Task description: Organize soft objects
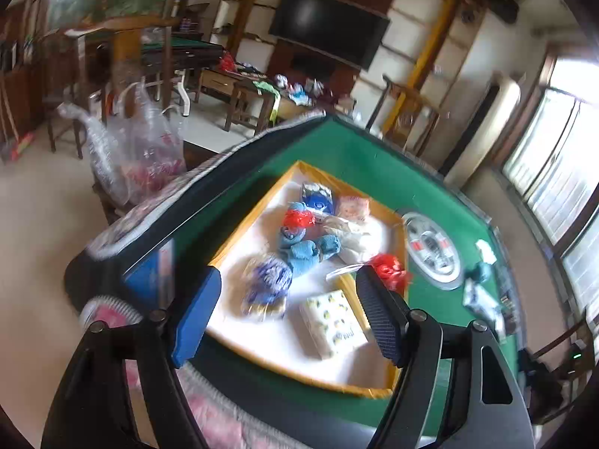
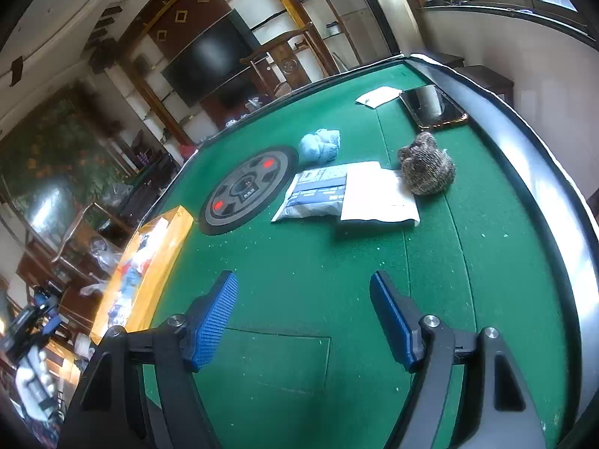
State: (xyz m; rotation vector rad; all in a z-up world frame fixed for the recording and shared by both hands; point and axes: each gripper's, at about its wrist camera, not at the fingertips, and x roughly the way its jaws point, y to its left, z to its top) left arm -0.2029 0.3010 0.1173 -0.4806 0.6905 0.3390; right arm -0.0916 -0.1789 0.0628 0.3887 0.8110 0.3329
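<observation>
A yellow-rimmed box (image 1: 258, 209) sits on the green table and holds several soft things: blue socks (image 1: 307, 250), a red bag (image 1: 297, 218), a blue patterned bundle (image 1: 267, 284), a tissue pack (image 1: 331, 323). My left gripper (image 1: 288, 307) is open and empty above the box. My right gripper (image 2: 303, 318) is open and empty over bare felt. Ahead of it lie a blue-and-white packet (image 2: 318, 194), a white packet (image 2: 378, 198), a grey knitted bundle (image 2: 426, 168) and a light blue sock ball (image 2: 320, 144). The box also shows in the right wrist view (image 2: 168, 239).
A round dial (image 2: 249, 189) is set in the table's middle. A phone (image 2: 432, 106) and a white paper (image 2: 378, 95) lie near the far edge. A second red bag (image 1: 389, 271) lies by the box's right rim. Chairs and side tables stand around.
</observation>
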